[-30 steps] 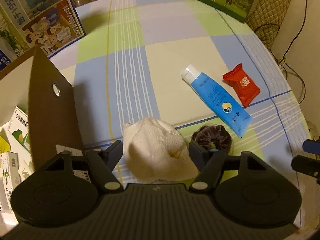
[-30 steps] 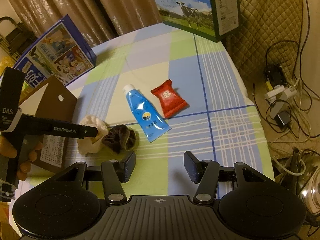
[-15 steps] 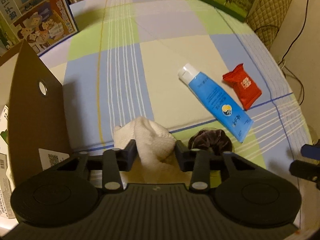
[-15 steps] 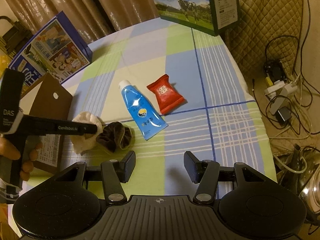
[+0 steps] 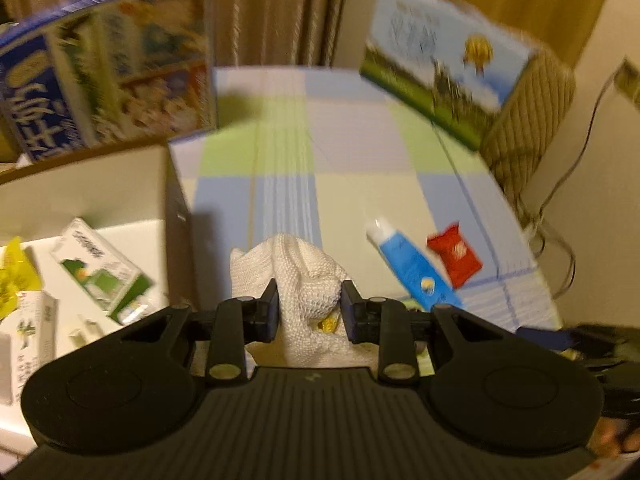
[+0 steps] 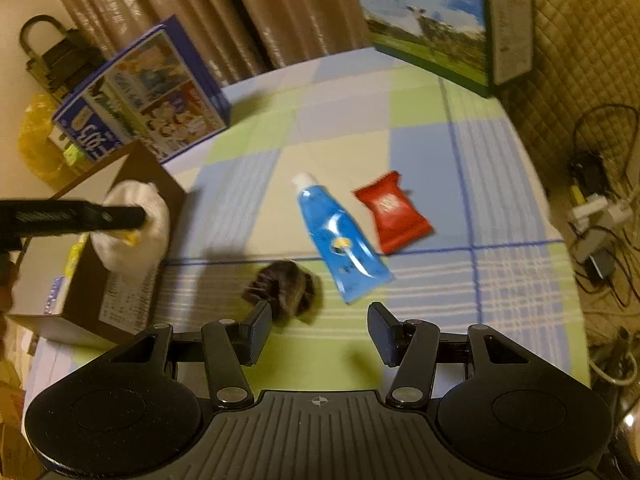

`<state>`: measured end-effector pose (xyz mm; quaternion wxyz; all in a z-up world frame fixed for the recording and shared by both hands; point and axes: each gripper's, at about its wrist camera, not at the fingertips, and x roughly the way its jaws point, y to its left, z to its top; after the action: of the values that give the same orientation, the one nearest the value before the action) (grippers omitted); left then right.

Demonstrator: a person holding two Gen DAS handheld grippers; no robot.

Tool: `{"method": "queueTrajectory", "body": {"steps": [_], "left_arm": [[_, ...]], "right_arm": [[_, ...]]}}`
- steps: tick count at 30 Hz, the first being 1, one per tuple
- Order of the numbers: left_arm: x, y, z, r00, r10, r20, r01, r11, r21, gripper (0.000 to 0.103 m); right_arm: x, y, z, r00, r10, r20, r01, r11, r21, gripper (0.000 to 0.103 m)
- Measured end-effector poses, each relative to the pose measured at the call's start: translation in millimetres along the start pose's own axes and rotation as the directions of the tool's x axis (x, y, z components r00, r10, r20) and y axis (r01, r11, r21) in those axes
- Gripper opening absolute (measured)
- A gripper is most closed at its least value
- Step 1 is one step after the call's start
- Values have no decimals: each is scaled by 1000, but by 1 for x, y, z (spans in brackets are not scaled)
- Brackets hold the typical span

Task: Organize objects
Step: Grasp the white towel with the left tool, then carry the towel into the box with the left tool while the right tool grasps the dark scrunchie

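The left gripper (image 5: 308, 306) has its fingers pinching a white knitted cloth (image 5: 304, 276), which is bunched between them and raised clear of the counter (image 5: 360, 152). A small yellow item shows in the folds of the cloth; what it is cannot be told. In the right wrist view the same cloth (image 6: 134, 228) hangs above the near corner of an open cardboard box (image 6: 80, 312) at the counter's left edge. Inside the box lie a white-and-green carton (image 5: 102, 270) and some yellow wrappers (image 5: 16, 272); the left view is motion-blurred, so finer detail is unreadable.

The right gripper (image 6: 318, 332) has its fingers spread wide with nothing between them, above the near part of the counter. A dark brown scrunchie (image 6: 286, 286) lies on the checked cloth cover just beyond its left finger. A blue tube with a white cap (image 6: 338, 236) lies just beside the scrunchie, cap pointing to the far edge. A red sachet (image 6: 392, 212) lies near the tube on its right, apart from it.

A blue printed carton (image 6: 148, 92) stands at the far left corner, behind the cardboard box. A carton with a cow and meadow print (image 6: 436, 20) stands at the far right corner. Cables and a power strip (image 6: 600, 208) lie on the floor beyond the right edge.
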<state>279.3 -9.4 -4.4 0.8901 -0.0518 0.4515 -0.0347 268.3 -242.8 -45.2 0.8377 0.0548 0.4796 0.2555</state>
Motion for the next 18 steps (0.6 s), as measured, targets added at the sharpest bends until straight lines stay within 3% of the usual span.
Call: {"method": "queueTrajectory", "body": {"steps": [8, 15, 18], "left_arm": [[-68, 43, 4, 990, 56, 130, -43, 993, -106, 26], [-99, 90, -4, 972, 167, 166, -129, 968, -214, 26], [-108, 106, -10, 965, 203, 166, -159, 957, -243, 26]], "right_arm": [[20, 24, 2, 999, 45, -23, -46, 996, -72, 51], [37, 37, 4, 999, 29, -35, -32, 992, -120, 51], [44, 40, 7, 999, 26, -38, -31, 991, -132, 60]]}}
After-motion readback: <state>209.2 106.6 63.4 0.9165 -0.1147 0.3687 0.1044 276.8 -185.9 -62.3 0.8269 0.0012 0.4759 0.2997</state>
